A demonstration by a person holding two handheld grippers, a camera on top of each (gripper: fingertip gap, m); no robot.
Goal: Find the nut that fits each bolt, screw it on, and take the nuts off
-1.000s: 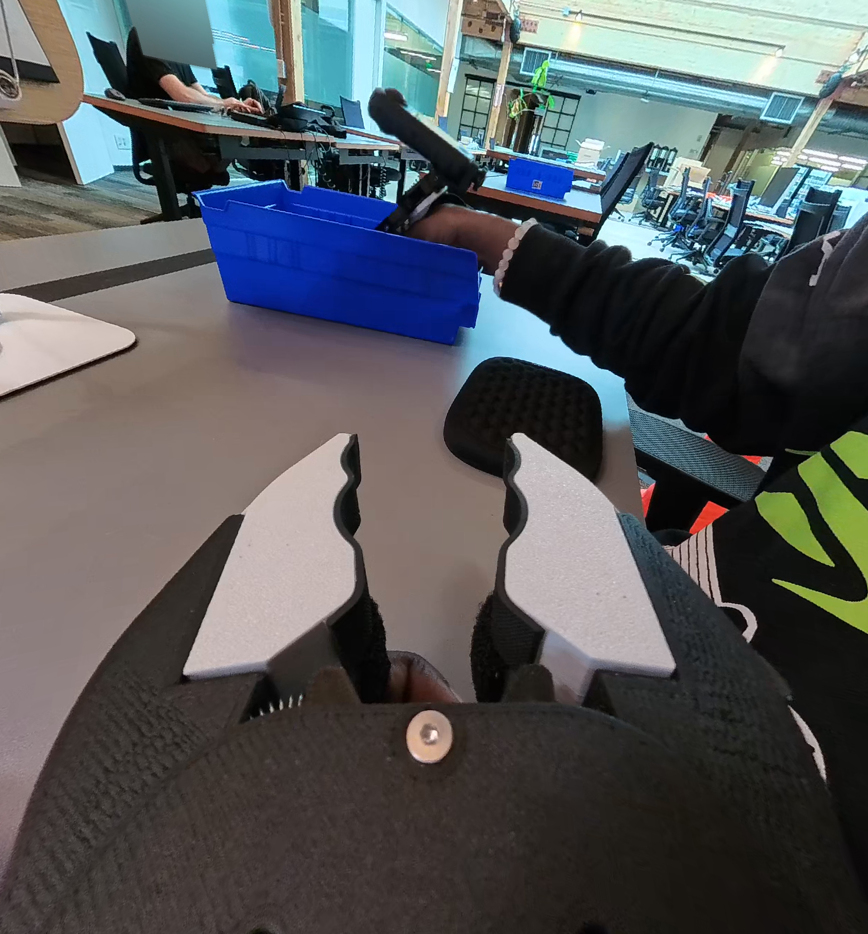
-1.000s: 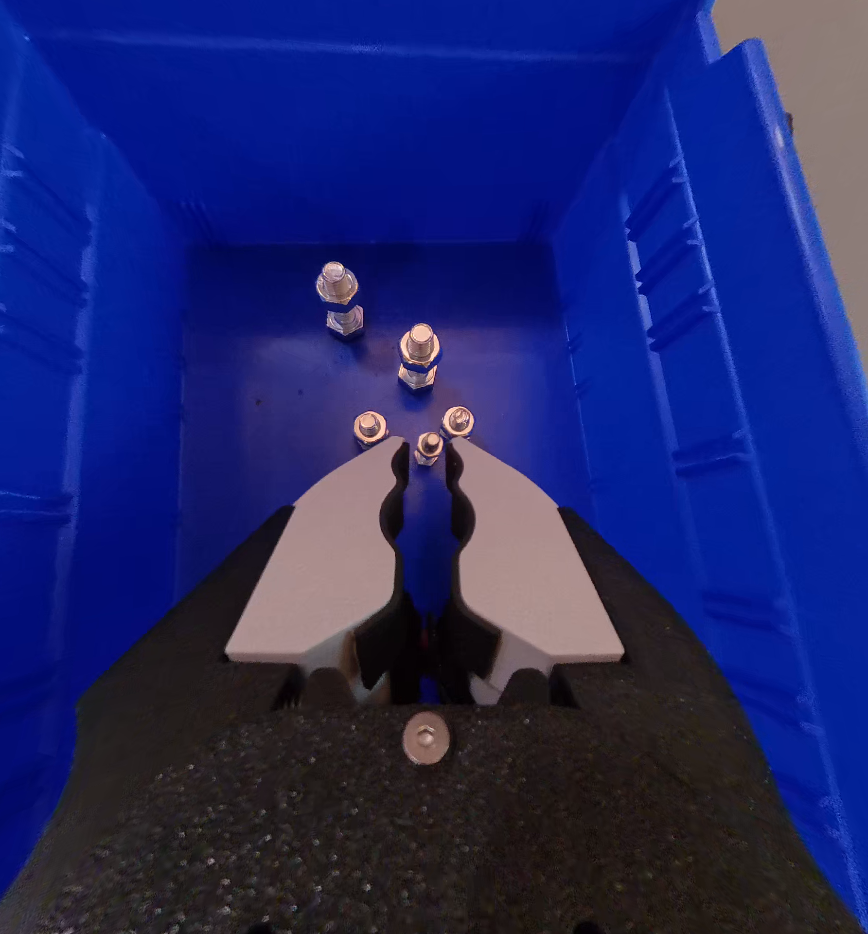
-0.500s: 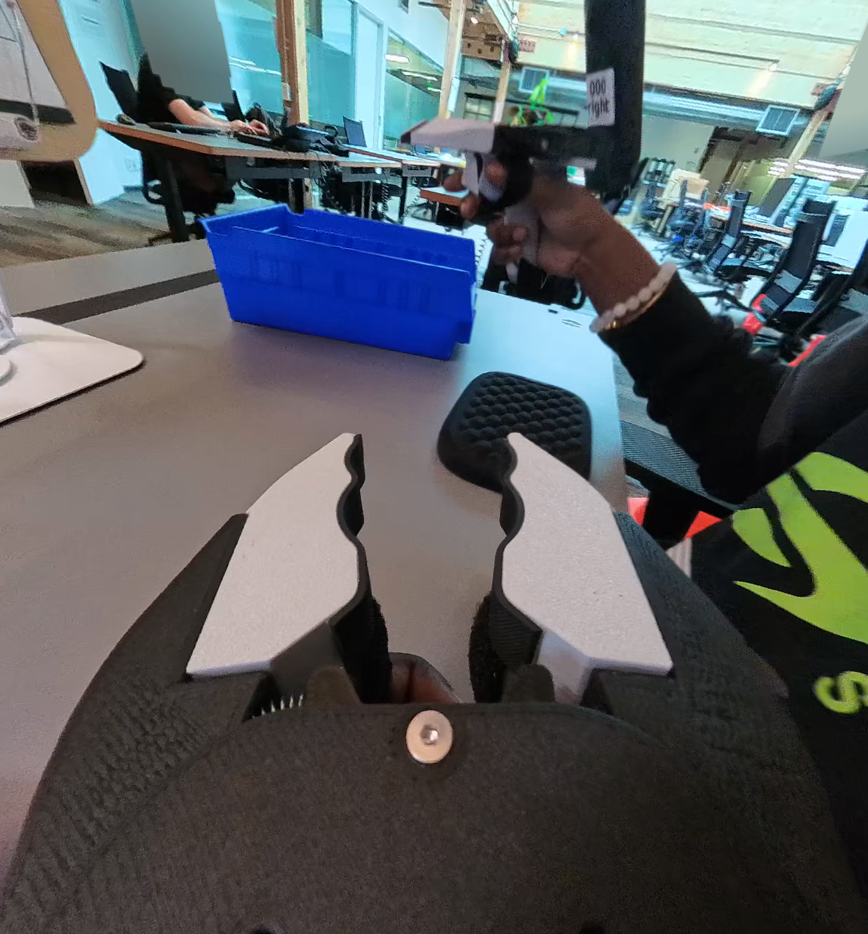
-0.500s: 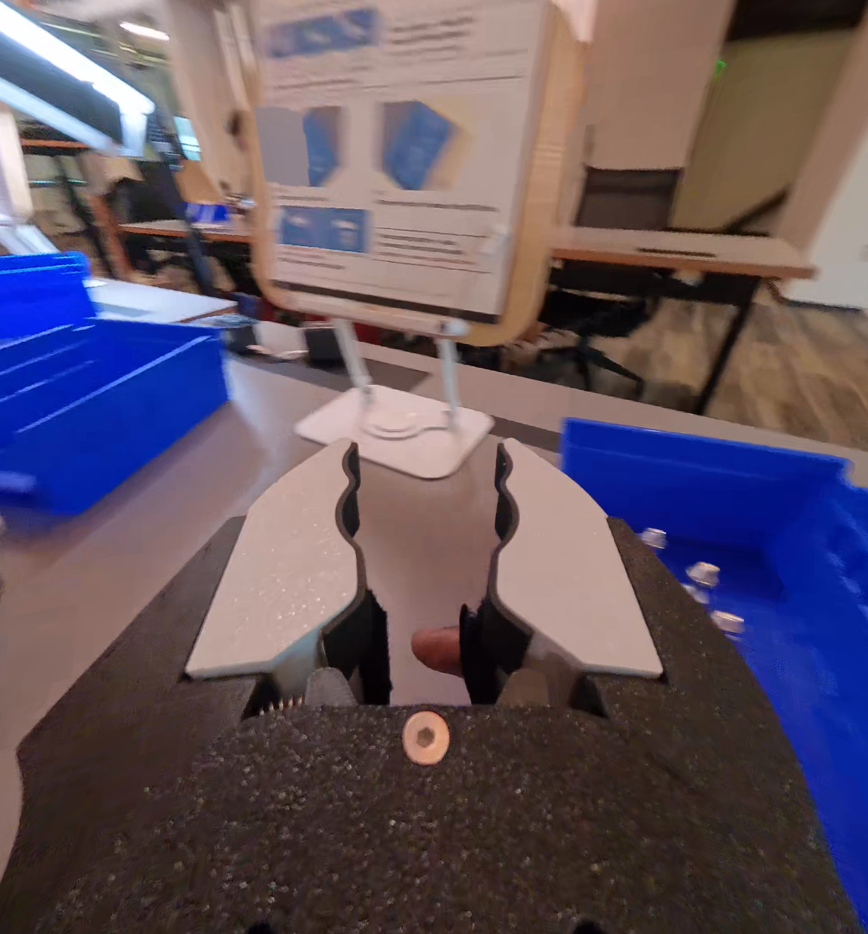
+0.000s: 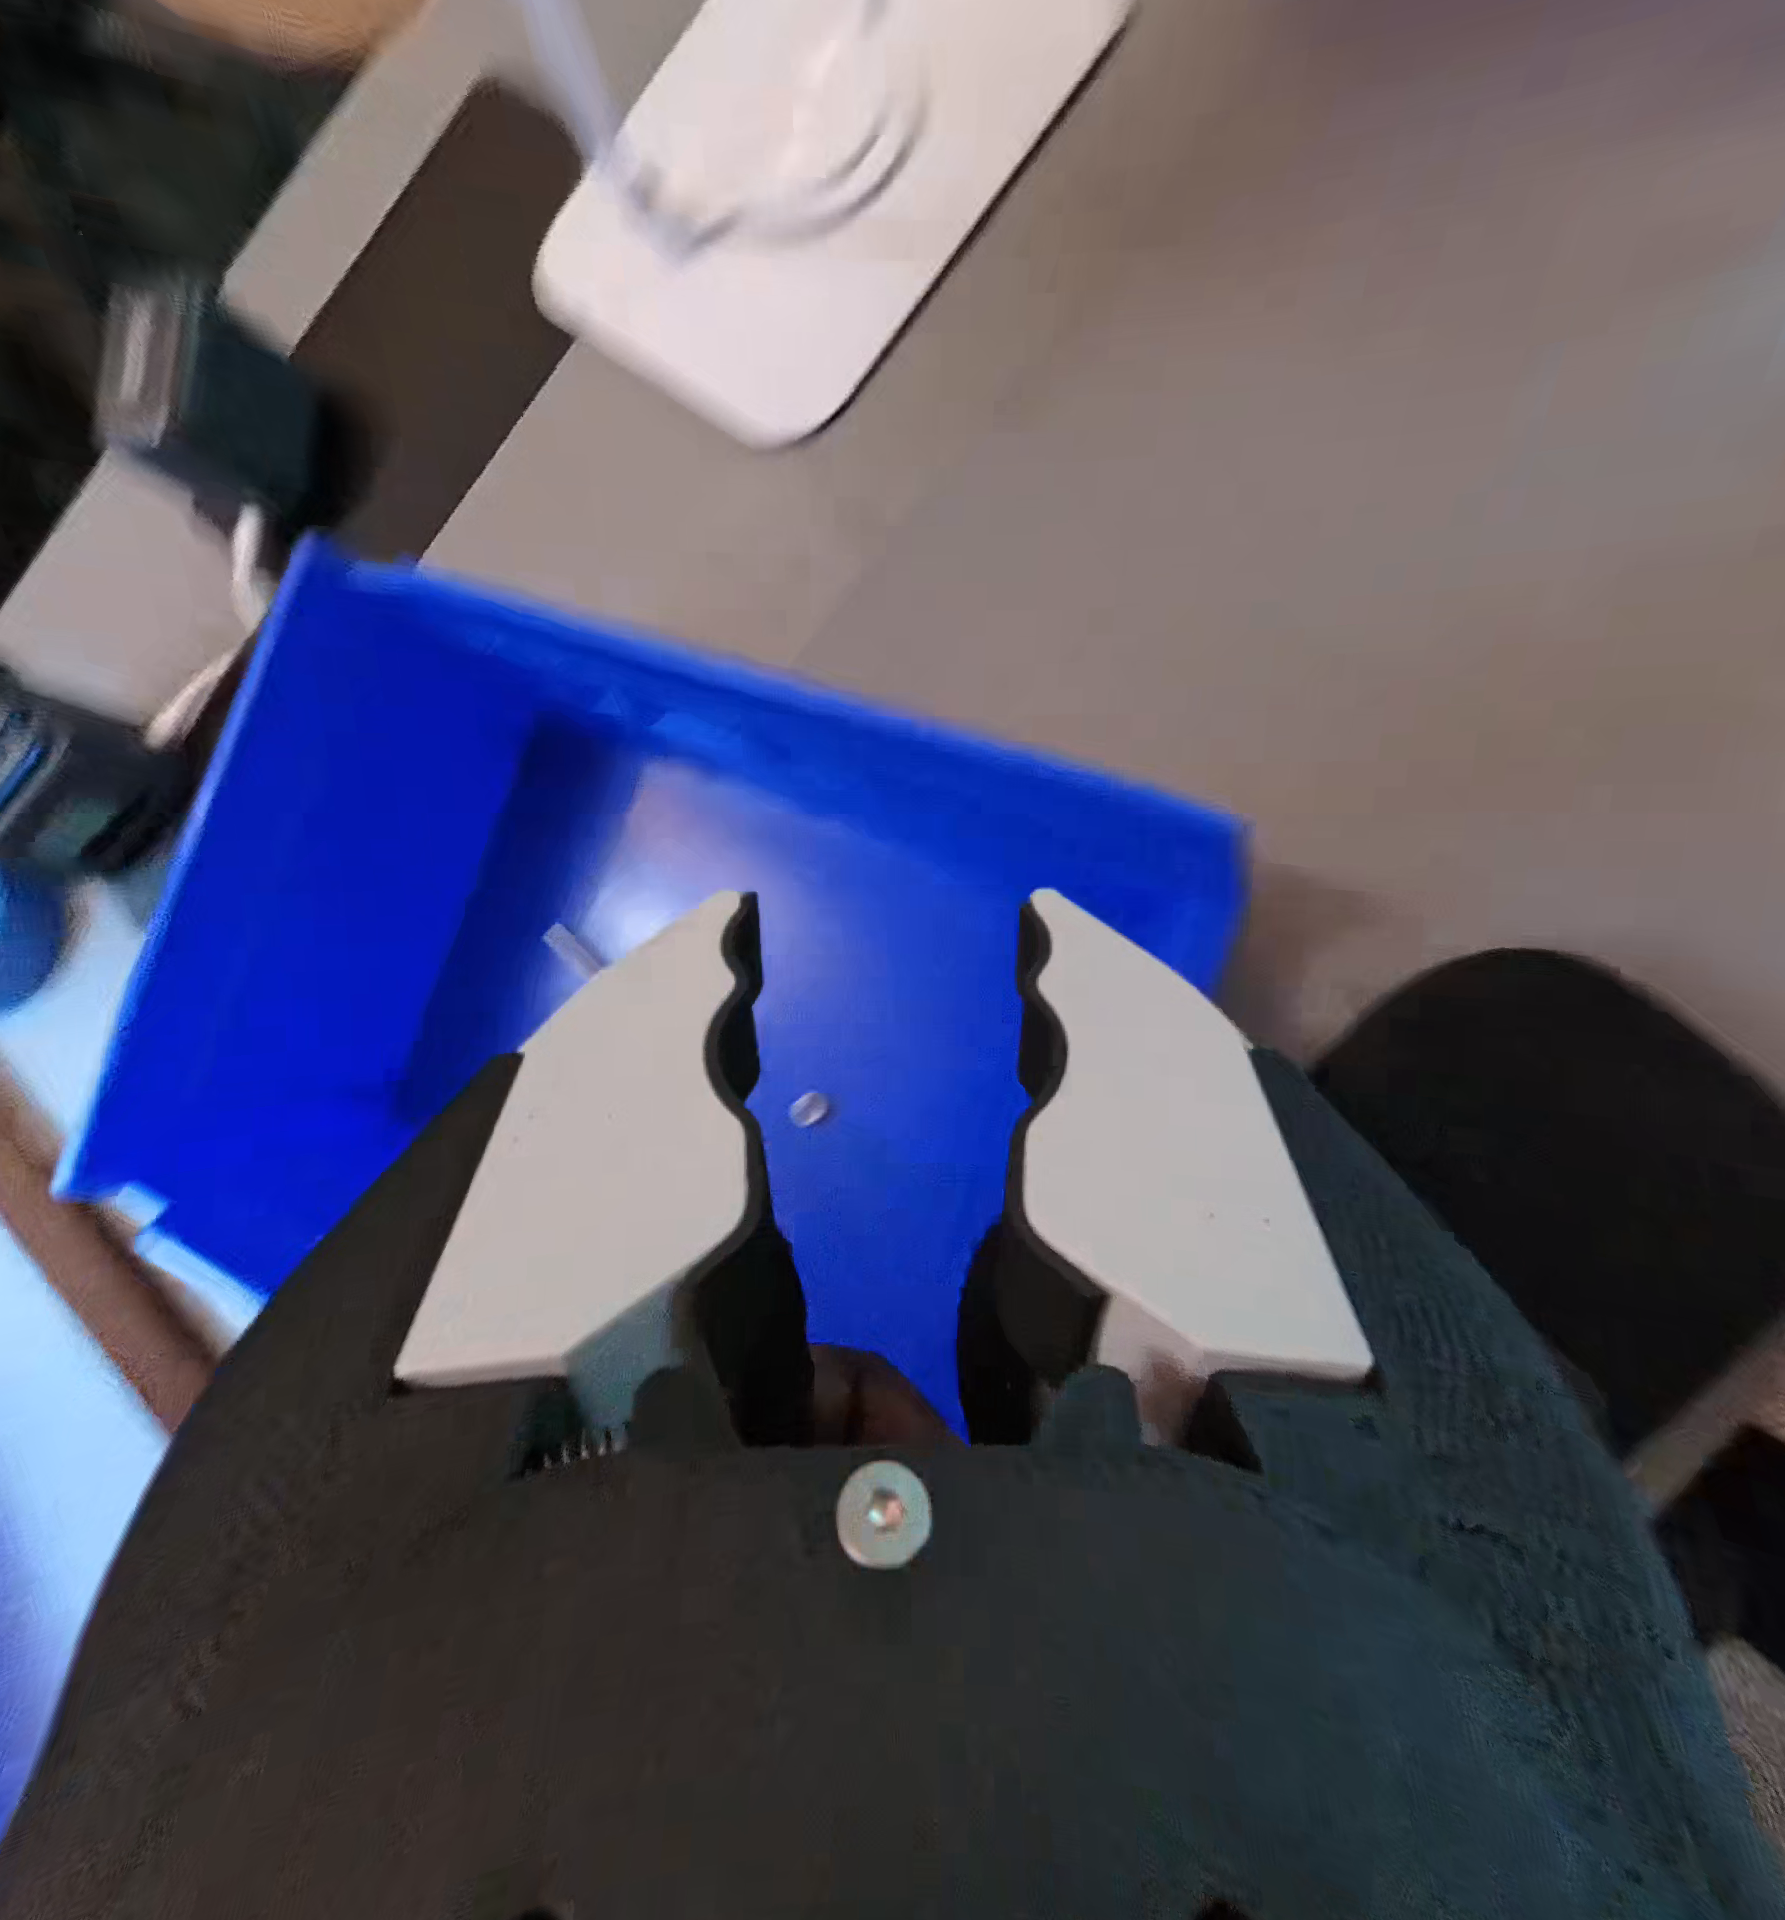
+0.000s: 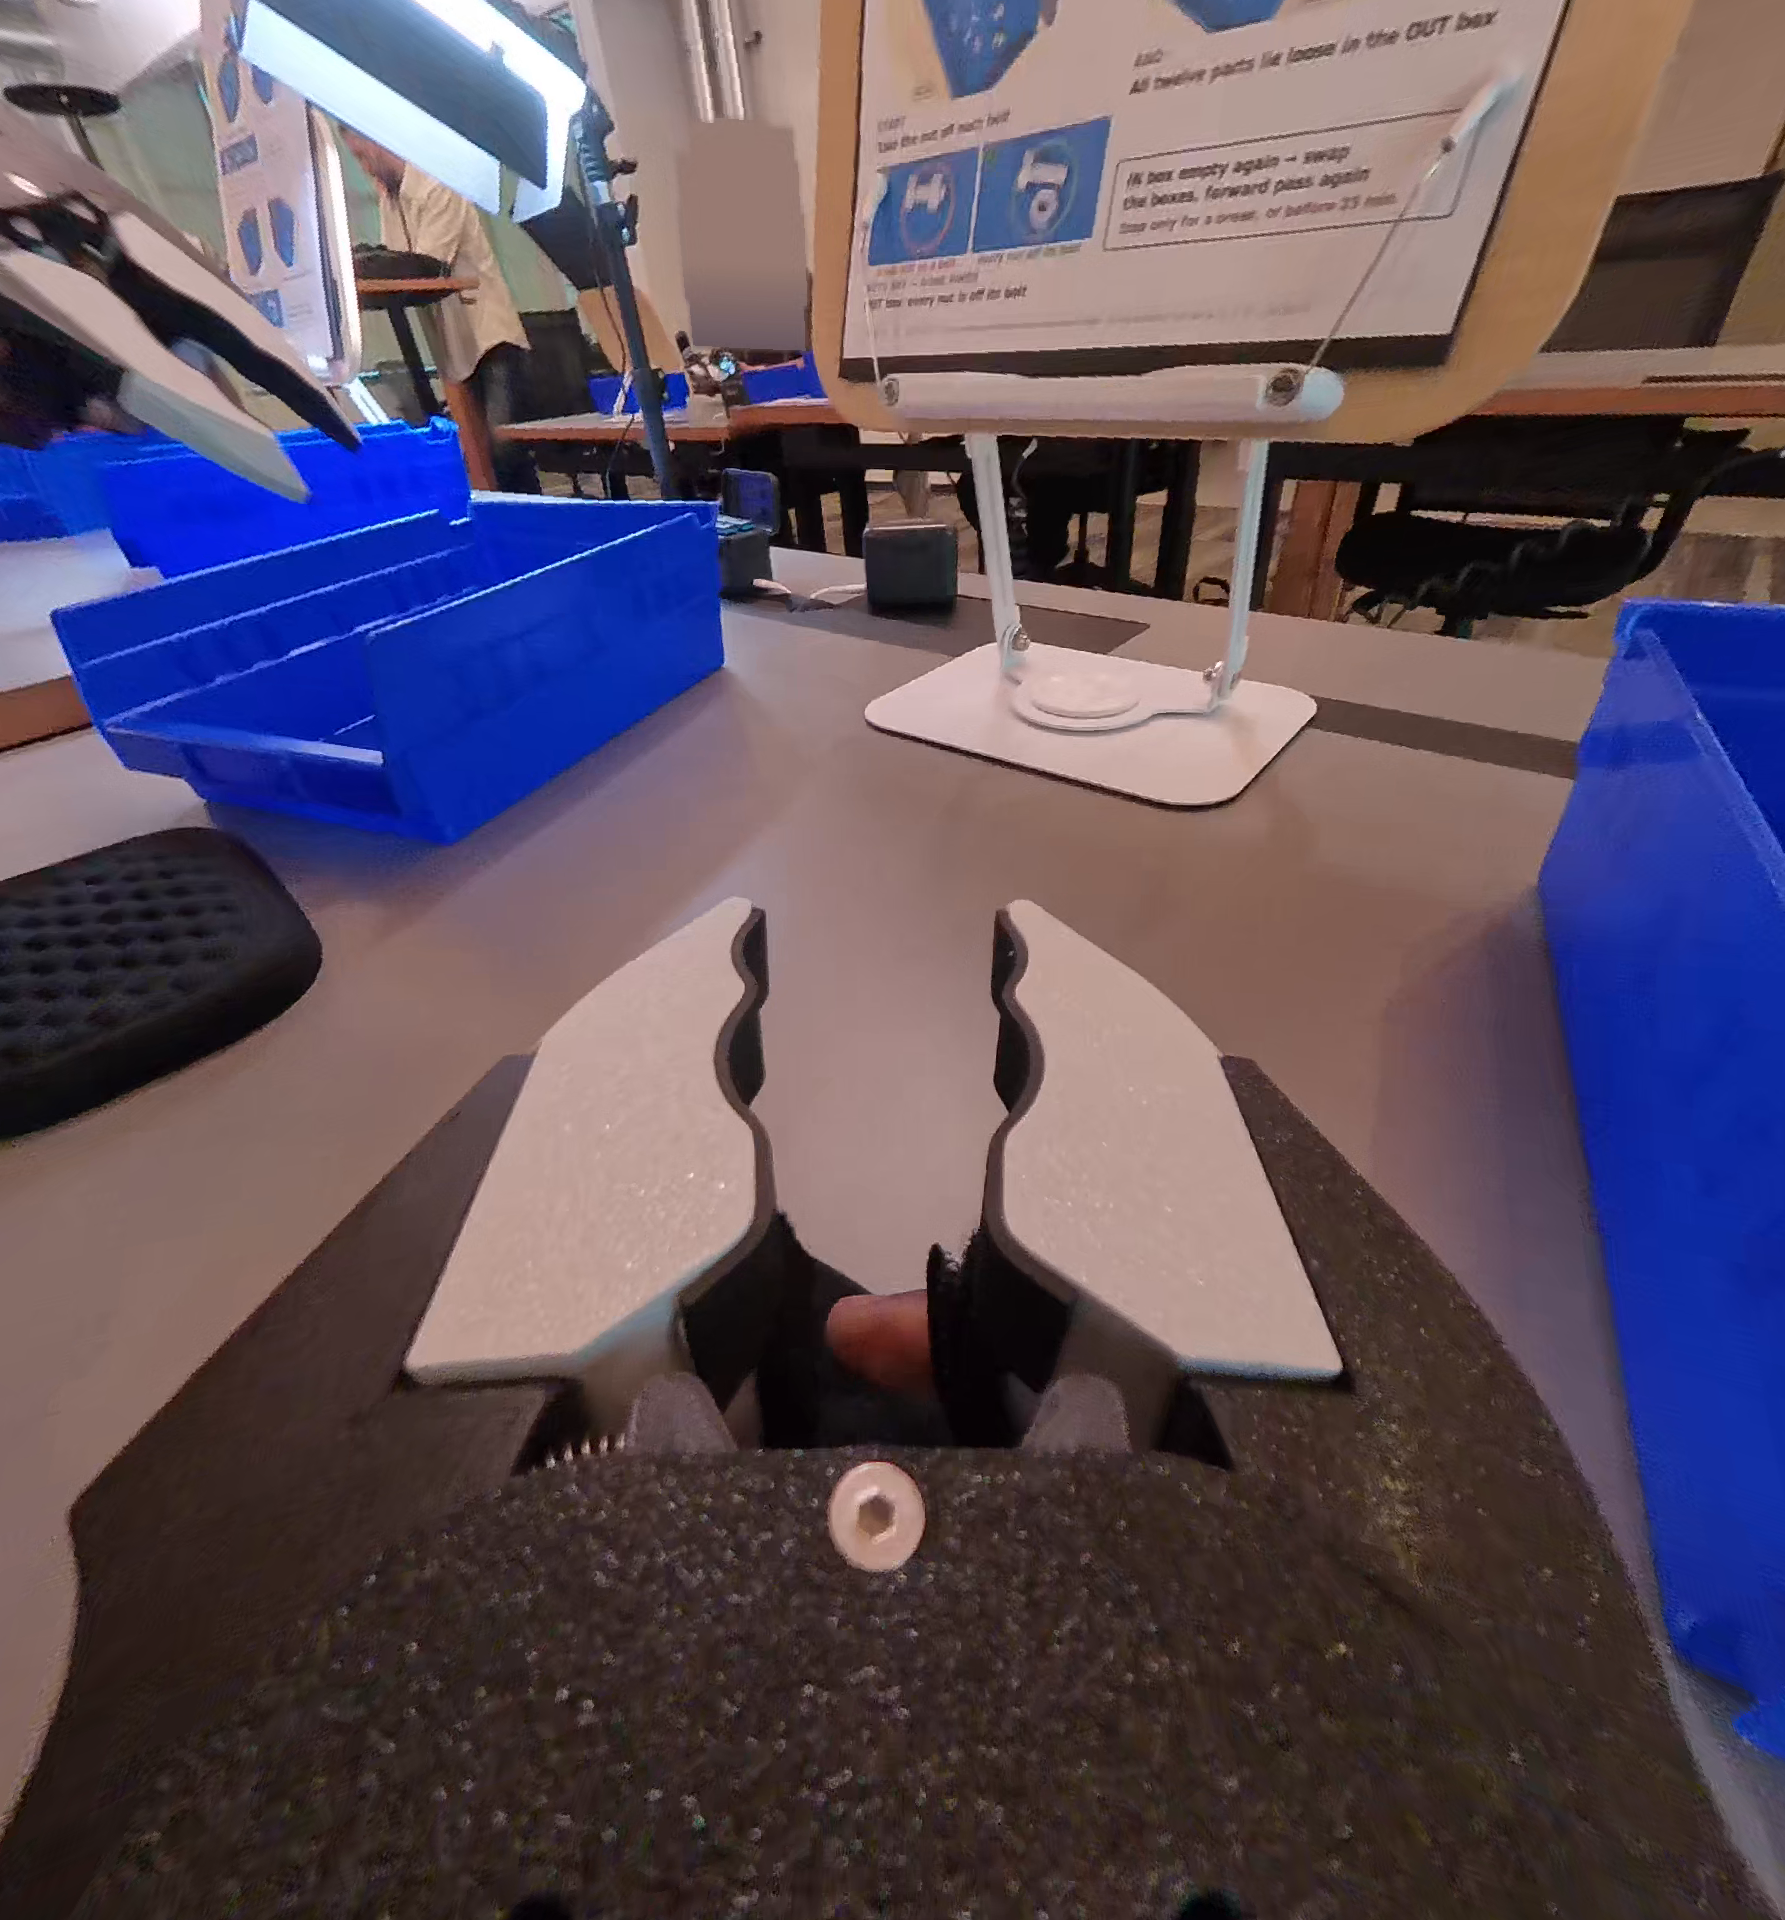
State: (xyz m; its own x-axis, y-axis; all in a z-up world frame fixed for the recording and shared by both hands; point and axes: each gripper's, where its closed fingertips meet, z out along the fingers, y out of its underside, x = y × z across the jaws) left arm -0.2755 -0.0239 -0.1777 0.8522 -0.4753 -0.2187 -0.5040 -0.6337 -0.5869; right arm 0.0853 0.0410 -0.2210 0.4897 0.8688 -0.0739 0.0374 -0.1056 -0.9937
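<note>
**Both grippers open, one over the blue bin**

Your left gripper (image 5: 888, 935) points down into a blue bin (image 5: 348, 935) from above; its jaws stand wide apart and hold nothing; a small silver piece (image 5: 808, 1109) lies on the bin floor between the fingers, and a thin silver bit (image 5: 564, 948) pokes out by the left finger; this picture is blurry, so you cannot tell if they are nuts or bolts.

Your right gripper (image 6: 877, 935) lies low and flat over the grey table (image 6: 867, 862); its jaws are wide apart too, with only bare table between them; a fingertip shows deep behind them.

In the right wrist view your left gripper (image 6: 275, 457) hangs tilted down over the far blue bin (image 6: 400, 665); a second blue bin (image 6: 1698, 1143) sits just to the right, cut off by the edge, so its inside is hidden; a black pad (image 6: 88, 977) lies on the left; a white stand (image 6: 1096, 717) with a sheet sits ahead.
</note>
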